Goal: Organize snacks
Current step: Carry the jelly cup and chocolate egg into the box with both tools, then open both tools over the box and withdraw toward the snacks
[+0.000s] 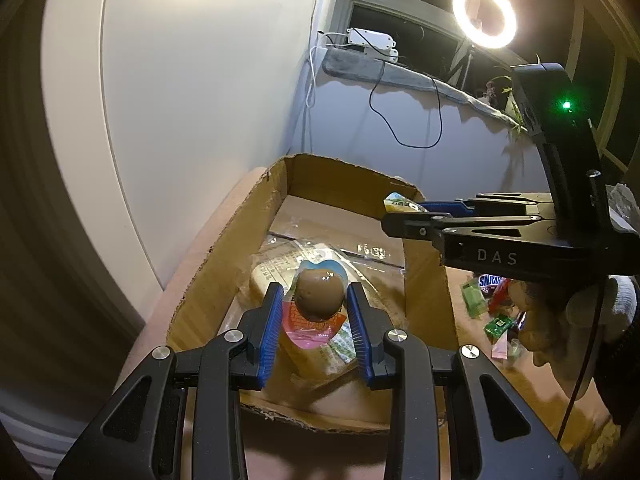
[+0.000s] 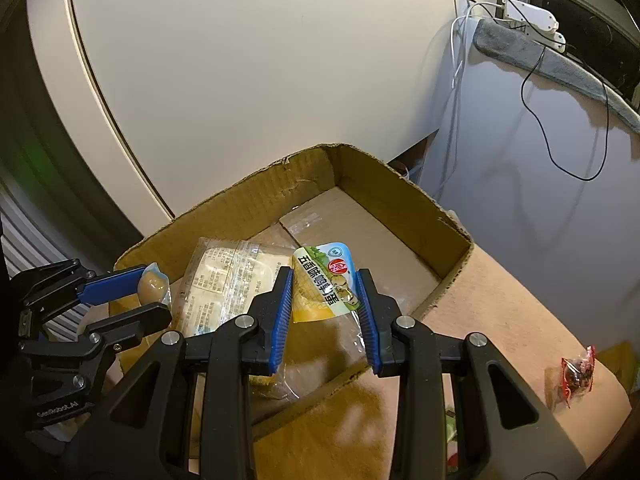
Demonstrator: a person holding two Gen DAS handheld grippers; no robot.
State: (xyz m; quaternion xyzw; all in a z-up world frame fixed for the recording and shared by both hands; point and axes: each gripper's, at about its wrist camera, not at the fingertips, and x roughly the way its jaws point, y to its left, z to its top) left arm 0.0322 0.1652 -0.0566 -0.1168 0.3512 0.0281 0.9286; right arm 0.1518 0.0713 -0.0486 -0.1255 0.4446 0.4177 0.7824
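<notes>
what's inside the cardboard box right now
In the cardboard box lies one clear-wrapped pale snack pack. Its near end is hidden by the right hand-held gripper, which holds a yellow egg packet above the box.

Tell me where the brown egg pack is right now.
In the left wrist view, the brown egg pack sits clamped in the left gripper, held over the cardboard box above the clear bread bag.
</notes>
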